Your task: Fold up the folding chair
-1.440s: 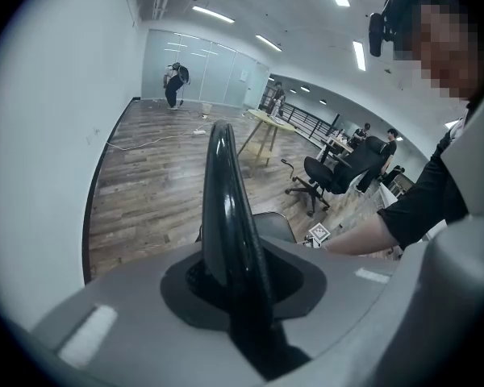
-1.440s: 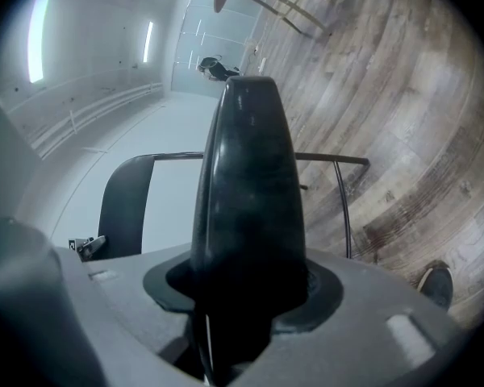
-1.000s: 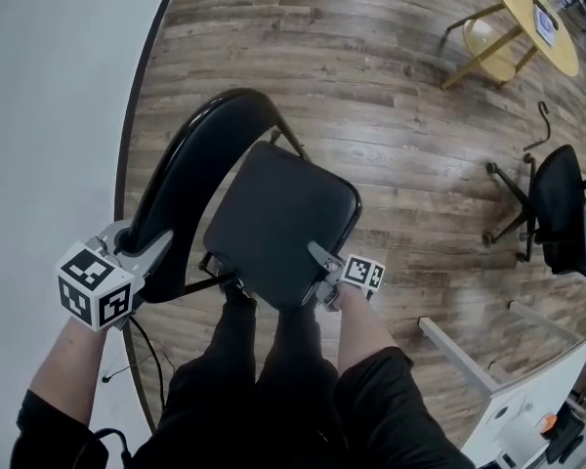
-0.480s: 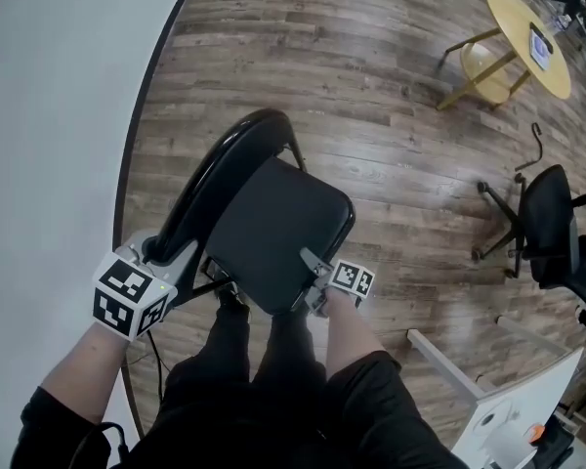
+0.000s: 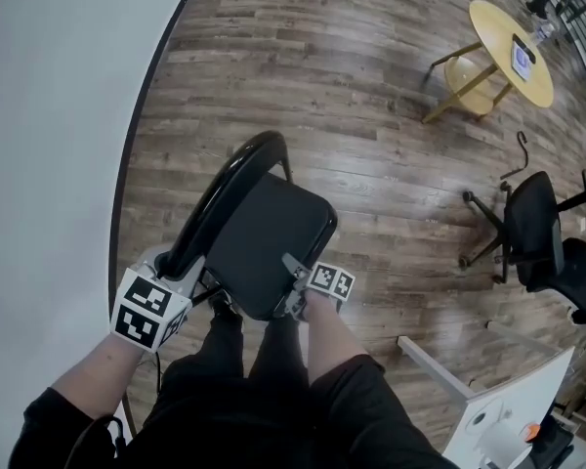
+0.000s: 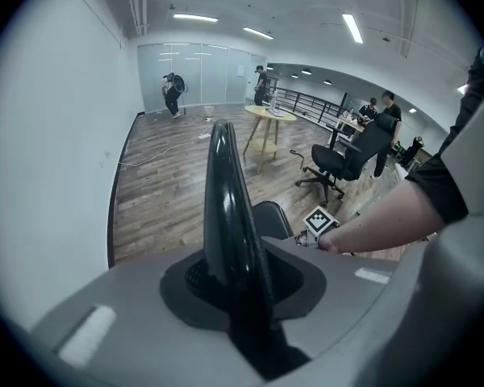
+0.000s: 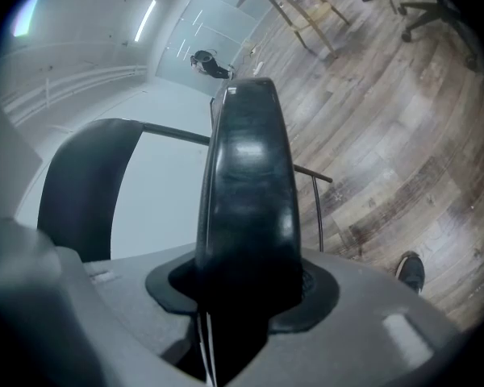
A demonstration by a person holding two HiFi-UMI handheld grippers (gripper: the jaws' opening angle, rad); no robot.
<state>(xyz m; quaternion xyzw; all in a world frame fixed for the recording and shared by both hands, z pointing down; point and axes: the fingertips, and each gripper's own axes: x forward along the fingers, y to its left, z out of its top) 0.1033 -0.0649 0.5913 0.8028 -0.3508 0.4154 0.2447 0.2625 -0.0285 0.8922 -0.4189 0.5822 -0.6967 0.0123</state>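
Task object: The black folding chair [image 5: 259, 228] stood centre-left in the head view, on the wood floor [image 5: 371, 115], near the white wall [image 5: 59, 115] and directly in front of the person's legs [image 5: 264, 379].
Chair state: The seat [image 5: 269, 242] was tilted up toward the curved backrest [image 5: 215, 193]. Judged partly folded, not yet flat.
Left gripper: The left gripper [image 5: 181, 265], at lower left of the head view, had its jaws set narrow and clamped on the glossy edge of the backrest.
Right gripper: The right gripper [image 5: 295, 286], just below frame centre, had its jaws at a medium gap and clamped on the padded front edge of the seat.
Step in hand (judged): Seat edge to be brought up against the backrest while the backrest was steadied.
Hazard, seat drop: The rounded padding could slide out of the right jaws if the pull ran along the edge instead of across it. The seat would then fall open.
Hazard, backrest slip: The backrest surface looked smooth and shiny. A twisting load from the seat side could rotate it within the narrow left grip.
Hazard, skid or tip: The chair legs were hidden under the seat. Uneven lifting could make them slide on the floor or tilt the frame against the wall.
Hazard, pinch: A shoe [image 7: 410, 272] sat near the chair base. Closing frame members could catch it.
Clearance: The round table [image 5: 513, 37] and office chair [image 5: 532, 228] at right were well apart from the work.
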